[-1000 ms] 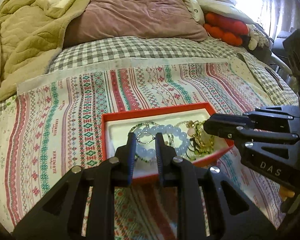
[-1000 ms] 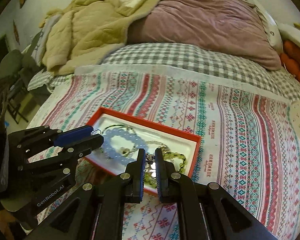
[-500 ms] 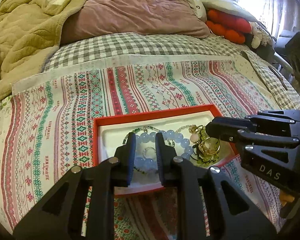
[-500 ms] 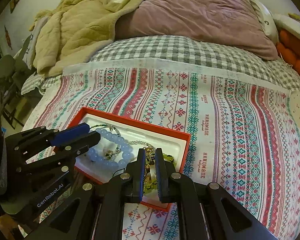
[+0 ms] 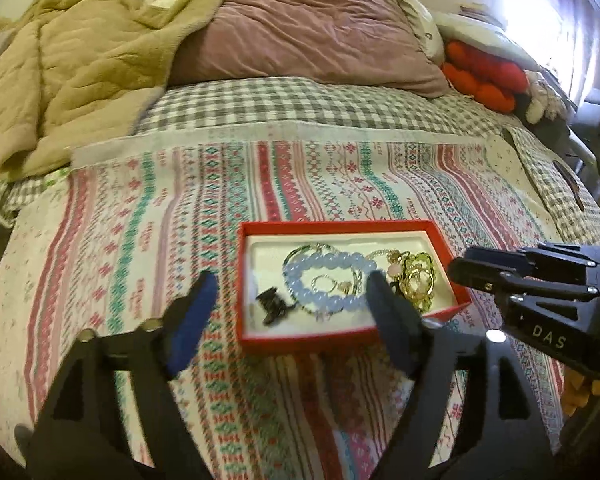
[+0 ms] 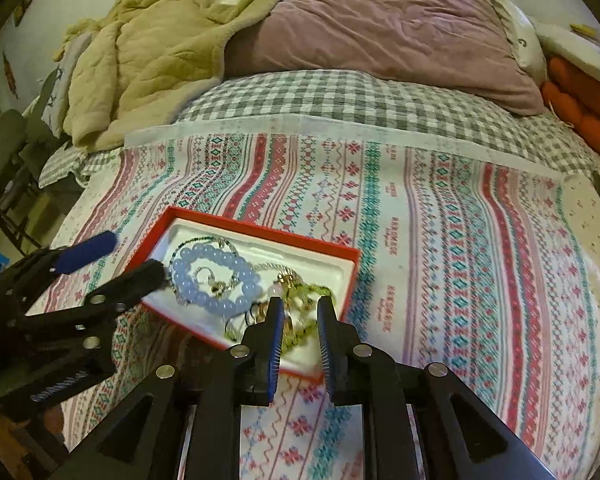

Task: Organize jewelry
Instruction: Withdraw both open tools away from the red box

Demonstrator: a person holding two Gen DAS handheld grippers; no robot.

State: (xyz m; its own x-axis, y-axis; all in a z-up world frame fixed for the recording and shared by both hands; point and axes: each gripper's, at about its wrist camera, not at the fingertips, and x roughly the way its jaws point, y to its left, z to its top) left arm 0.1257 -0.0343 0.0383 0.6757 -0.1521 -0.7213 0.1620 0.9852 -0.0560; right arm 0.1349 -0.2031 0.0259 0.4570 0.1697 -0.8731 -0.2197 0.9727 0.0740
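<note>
My left fingers [image 5: 288, 304] have just sprung apart, empty, over the red box [image 5: 342, 340]; a black clip [image 5: 271, 305] lies inside. My right fingers [image 6: 299, 322], just parting, hold nothing. The jewelry looks gathered but tangled.

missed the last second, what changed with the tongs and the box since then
Left tongs have just opened wide, dropping a black clip into the red box. Right tongs have just opened slightly over the green beads, gripping nothing. Blue bracelet and box stayed put.

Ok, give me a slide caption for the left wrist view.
Left gripper open above a red box of jewelry on a patterned bedspread.
</note>
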